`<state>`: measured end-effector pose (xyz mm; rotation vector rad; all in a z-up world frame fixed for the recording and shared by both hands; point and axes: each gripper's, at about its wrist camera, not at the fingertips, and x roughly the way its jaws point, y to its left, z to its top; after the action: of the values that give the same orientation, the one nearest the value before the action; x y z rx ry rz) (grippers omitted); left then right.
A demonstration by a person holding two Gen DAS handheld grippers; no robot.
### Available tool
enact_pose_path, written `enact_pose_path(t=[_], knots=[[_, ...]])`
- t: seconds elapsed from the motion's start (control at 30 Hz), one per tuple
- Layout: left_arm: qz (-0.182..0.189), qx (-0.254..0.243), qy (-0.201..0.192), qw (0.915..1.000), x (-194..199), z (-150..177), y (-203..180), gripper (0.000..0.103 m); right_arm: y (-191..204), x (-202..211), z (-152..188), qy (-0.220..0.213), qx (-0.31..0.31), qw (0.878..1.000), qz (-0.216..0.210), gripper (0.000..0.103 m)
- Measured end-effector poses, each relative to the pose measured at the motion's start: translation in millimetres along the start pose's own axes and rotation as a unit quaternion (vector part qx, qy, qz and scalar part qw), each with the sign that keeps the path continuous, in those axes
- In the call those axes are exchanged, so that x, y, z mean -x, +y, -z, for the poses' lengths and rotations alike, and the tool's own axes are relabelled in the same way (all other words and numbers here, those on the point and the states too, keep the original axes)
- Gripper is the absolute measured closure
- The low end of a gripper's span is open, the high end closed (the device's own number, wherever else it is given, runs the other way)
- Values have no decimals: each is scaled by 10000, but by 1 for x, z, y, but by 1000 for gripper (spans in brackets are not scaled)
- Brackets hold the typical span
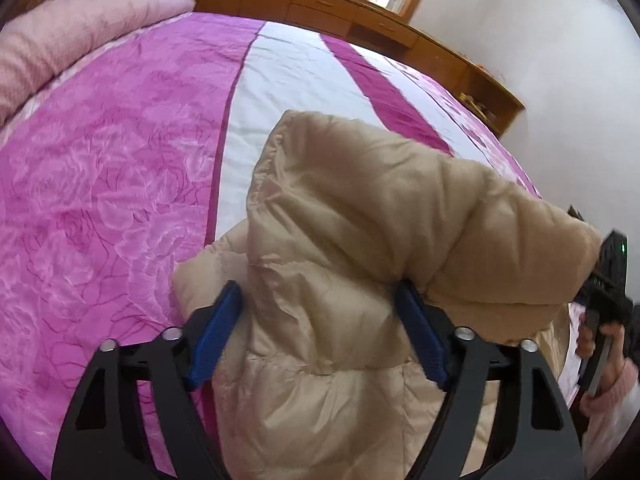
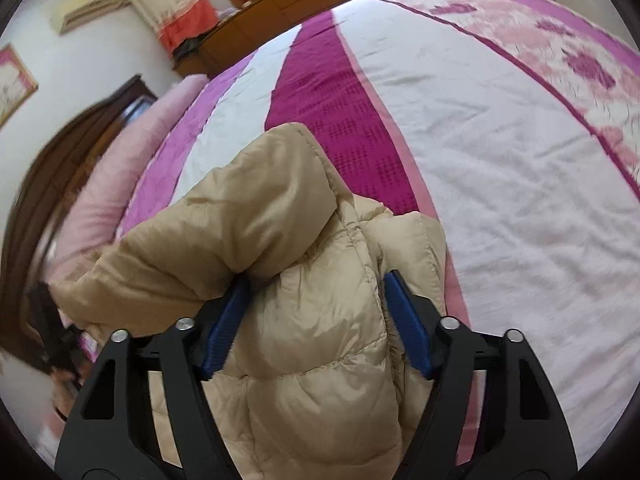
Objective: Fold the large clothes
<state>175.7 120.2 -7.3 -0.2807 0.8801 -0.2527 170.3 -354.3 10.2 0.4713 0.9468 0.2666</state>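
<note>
Both tools, left tool [image 1: 316, 332] and right tool [image 2: 316, 320], clench the beige puffer jacket [image 1: 360, 216] above the bed [image 1: 120, 160]; slick puffy fabric could slip out.

Your left gripper [image 1: 320, 330]: blue pads [image 1: 212, 340] pressed into bunched beige puffer jacket [image 1: 360, 220], fabric bulging between and over both. Jacket fold lifted above bed cover [image 1: 120, 160], pink floral with white and magenta stripes. Your right gripper [image 1: 608, 280] at right edge, partly behind jacket, blurred; grip state unclear. Pink pillow roll [image 1: 80, 40] far left. Wooden cabinet [image 1: 320, 4] beyond bed.
</note>
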Motion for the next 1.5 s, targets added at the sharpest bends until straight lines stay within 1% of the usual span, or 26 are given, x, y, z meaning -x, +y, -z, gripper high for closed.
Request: enact_pose_path(t=[0.03,0.07,0.1,0.13,0.17,0.2,0.23,0.27,0.33,0.37,0.43,0.5,0.7,0.8,0.97,1.03,1.07,1.17,1.2,1.23,1.3,1.33,1.37,1.4,1.43,1.5], knots=[[37,87,-32,10000,-1,0,0,51,-2,1,-1,-28,-77,10000,-21,49],[36,167,-47,9998,-2,0,1,62,-3,2,-2,-55,-113,9999,-16,60],[64,238,-41,9997,-3,0,1,81,-4,4,-4,-105,-163,9998,1,74],[84,310,-77,9995,-2,-1,1,88,-4,7,-5,-158,-200,9997,-20,80],[55,294,-153,9994,1,-4,-1,90,-5,11,-7,-218,-251,9994,-88,86],[30,239,-238,9994,4,-8,-2,91,-5,16,-9,-290,-298,9990,-160,90],[23,174,-375,9991,10,-14,-4,92,-3,23,-13,-427,-310,9983,-243,90],[33,155,-434,9989,12,-18,-4,92,-1,25,-15,-499,-285,9980,-248,91],[-24,76,-534,9985,13,-30,-7,92,6,29,-22,-677,-182,9974,-154,92],[-110,20,-549,9984,10,-36,-9,92,11,28,-26,-758,-109,9970,-57,92],[-253,-36,-508,9984,1,-43,-10,92,16,21,-34,-839,-57,9964,113,92],[-423,-11,-400,9983,-15,-50,-6,92,19,9,-40,-811,-46,9964,243,92],[-658,191,-85,9976,-53,-55,12,90,14,-31,-53,-538,48,9953,809,92],[-743,249,84,9969,-71,-55,18,86,7,-51,-54,-345,122,9936,1066,89],[-769,406,239,9959,-87,-54,28,80,-3,-68,-51,-220,24,9929,1167,84],[-766,471,312,9955,-90,-53,30,77,-8,-71,-50,-197,-47,9929,1168,81],[-772,477,330,9953,-91,-52,30,76,-9,-71,-49,-189,-90,9931,1152,79],[-768,500,391,9950,-85,-52,30,71,-14,-64,-50,-224,-283,9934,1087,66],[-767,497,402,9950,-81,-53,30,66,-15,-60,-49,-242,-348,9939,1016,62],[-763,481,390,9952,-76,-53,29,56,-17,-52,-49,-273,-444,9945,905,61],[-765,378,322,9958,-61,-51,26,45,-20,-34,-46,-342,-524,9952,755,53],[-746,335,295,9962,-56,-51,24,44,-19,-26,-45,-389,-519,9953,725,50],[-683,284,259,9969,-46,-49,23,40,-19,-18,-43,-427,-505,9953,711,43],[-629,269,231,9974,-37,-46,22,35,-19,-9,-40,-457,-495,9952,706,39],[-594,269,207,9977,-30,-44,22,34,-20,1,-35,-481,-491,9953,680,38],[-521,289,176,9981,-15,-36,22,34,-20,18,-25,-460,-495,9959,608,31]])
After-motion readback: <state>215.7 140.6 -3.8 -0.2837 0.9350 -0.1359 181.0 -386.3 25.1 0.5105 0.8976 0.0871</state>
